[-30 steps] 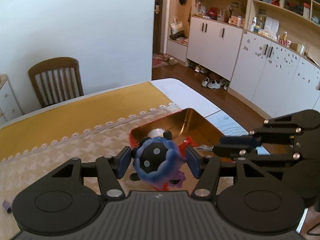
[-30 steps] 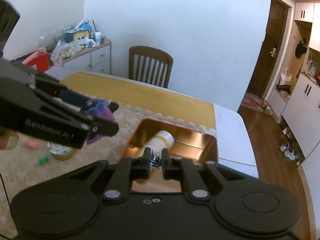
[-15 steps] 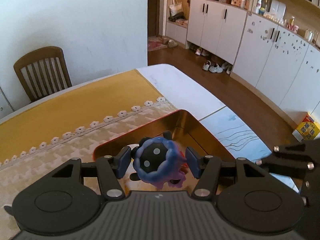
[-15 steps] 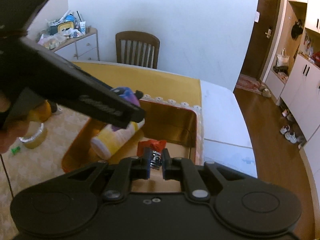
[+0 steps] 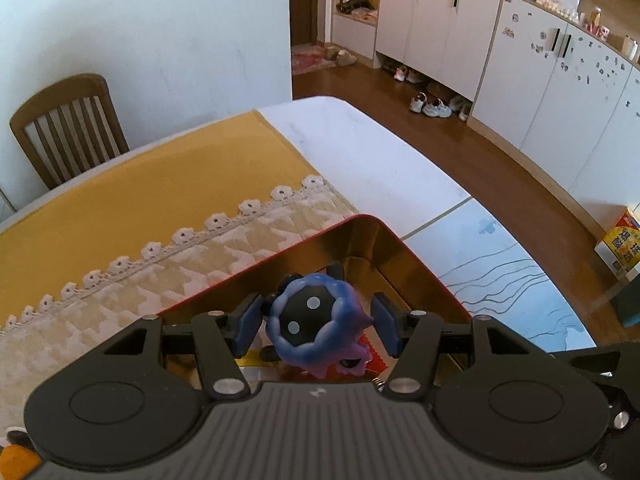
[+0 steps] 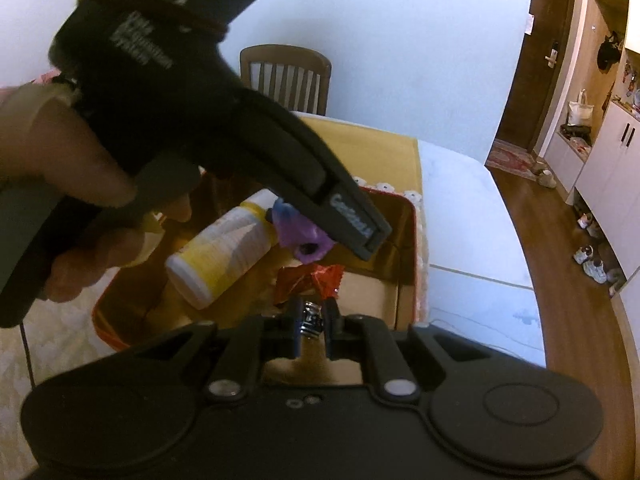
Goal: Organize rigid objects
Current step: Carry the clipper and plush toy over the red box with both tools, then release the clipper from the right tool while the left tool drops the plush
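Observation:
My left gripper [image 5: 316, 326] is shut on a blue and purple toy figure [image 5: 310, 320] with a black, white-dotted face. It hangs over the far corner of a tin box [image 5: 420, 256], gold inside and red outside. In the right wrist view the toy [image 6: 304, 236] hovers above a yellow and white bottle [image 6: 224, 256] lying in the tin [image 6: 416, 240], beside a red wrapper [image 6: 316, 280]. My right gripper [image 6: 311, 320] is shut on a small shiny metal piece [image 6: 311, 322] just above the tin's near side.
The tin sits on a cream lace mat [image 5: 120, 292] over a yellow cloth [image 5: 140, 208], near the table's right edge. A wooden chair [image 5: 68, 128] stands behind the table. White cabinets [image 5: 520, 60] and shoes [image 5: 432, 106] lie across the floor. A hand [image 6: 52, 184] holds the left gripper.
My left gripper has carried the toy right and down, over the tin. The right gripper has sunk closer to the tin with the metal piece. Both grips are unchanged.

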